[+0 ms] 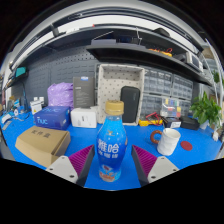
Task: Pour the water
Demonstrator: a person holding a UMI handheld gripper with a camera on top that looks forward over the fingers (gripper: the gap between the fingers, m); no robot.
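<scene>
Bench (pixel 190 150): blue top, carrying everything below.
Pegboard (pixel 45 78): dark wall panel behind the bench.
Cardboard box (pixel 42 143): flat on the bench, left of the fingers.
Blue box (pixel 52 118): behind the cardboard box.
Plant (pixel 207 108): green leaves at the far right.
Bottle (pixel 111 150): blue label, orange cap, upright between the fingers, nothing blocking it.
White cup (pixel 168 140): right of the bottle, apart from it.
Gripper (pixel 111 162): fingers spread wide around the bottle; whether the pads touch it I cannot tell.
</scene>
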